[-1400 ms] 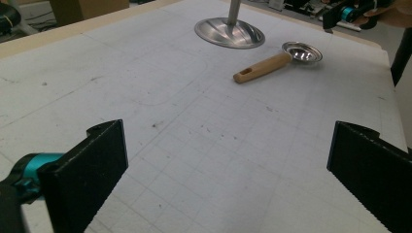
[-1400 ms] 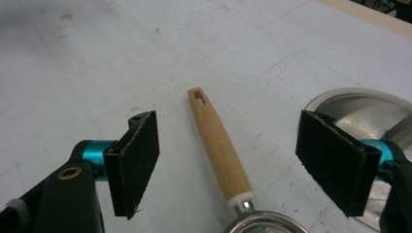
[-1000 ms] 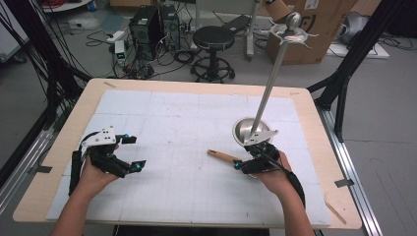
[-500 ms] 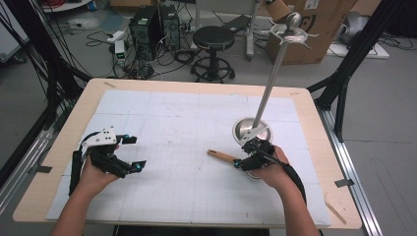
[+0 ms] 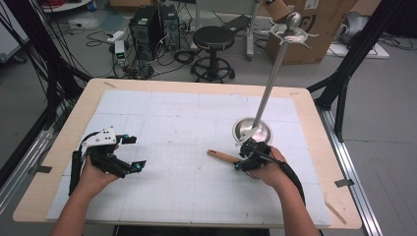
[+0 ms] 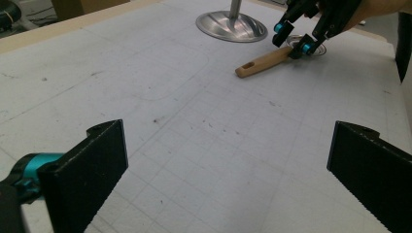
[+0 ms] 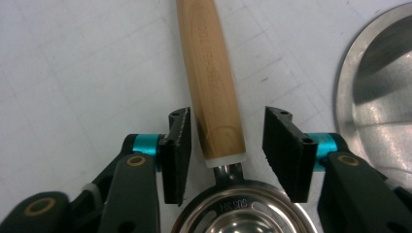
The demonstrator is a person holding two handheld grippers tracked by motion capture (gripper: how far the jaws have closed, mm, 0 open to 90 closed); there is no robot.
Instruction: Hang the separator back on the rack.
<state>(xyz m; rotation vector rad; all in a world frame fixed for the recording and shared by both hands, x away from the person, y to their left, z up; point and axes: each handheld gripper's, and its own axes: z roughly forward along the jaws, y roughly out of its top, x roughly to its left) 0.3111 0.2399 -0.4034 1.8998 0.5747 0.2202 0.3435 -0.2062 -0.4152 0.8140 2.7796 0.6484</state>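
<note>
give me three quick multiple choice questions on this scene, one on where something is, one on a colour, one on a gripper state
1. Where do the right gripper's jaws stand?
A. either side of the wooden handle, near its metal end
B. around the stand's pole
C. over bare table

2. What colour are the rings behind the right gripper's pads?
A. red
B. teal
C. yellow

3. How is the left gripper?
A. shut on the handle
B. shut on nothing
C. open over the bare mat

Answers:
1. A: the right gripper view shows the handle between the two pads.
2. B: teal rings sit behind both pads.
3. C: the left gripper view shows its jaws wide apart with just mat between.
</note>
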